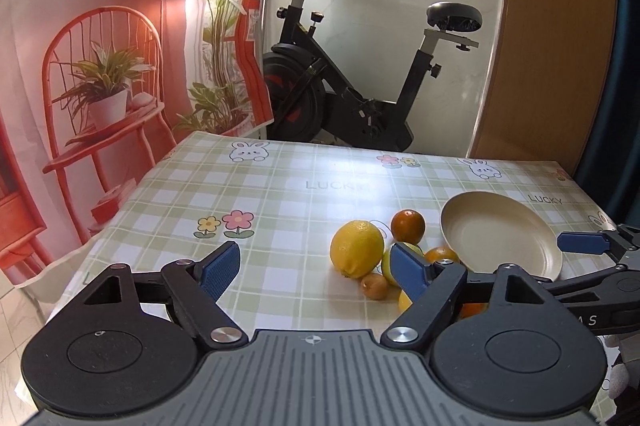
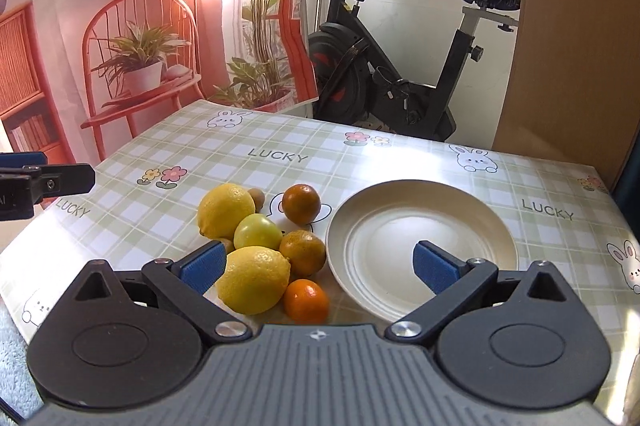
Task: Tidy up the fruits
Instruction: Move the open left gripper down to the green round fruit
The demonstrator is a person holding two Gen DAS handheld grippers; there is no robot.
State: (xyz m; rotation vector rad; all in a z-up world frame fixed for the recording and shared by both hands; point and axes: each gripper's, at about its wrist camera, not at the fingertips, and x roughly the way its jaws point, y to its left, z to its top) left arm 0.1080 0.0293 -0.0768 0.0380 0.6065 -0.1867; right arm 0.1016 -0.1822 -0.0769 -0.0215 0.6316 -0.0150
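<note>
Hovering over the table (image 2: 280, 145) with jaws spread wide and holding nothing, the right gripper (image 2: 316, 266) sits above the near edge of the fruit pile and the plate (image 2: 420, 201). Pile lies just left of the cream plate, which has no fruit in it: near lemon (image 2: 253, 280) in front, far lemon (image 2: 226, 209) behind it, green apple (image 2: 257, 232) between them, three oranges, namely far orange (image 2: 301, 203), middle orange (image 2: 303, 252) and near orange (image 2: 306, 301), most of them touching. Small brown fruit (image 2: 256, 197) peeks from behind the far lemon; type unclear. Left gripper (image 1: 316, 268) also has jaws spread wide, nothing between them, hovering left of the pile; its right finger overlaps the fruit in the left wrist view. Checked tablecloth with bunnies and "LUCKY" print. Exercise bike (image 2: 400, 65) behind the table.
</note>
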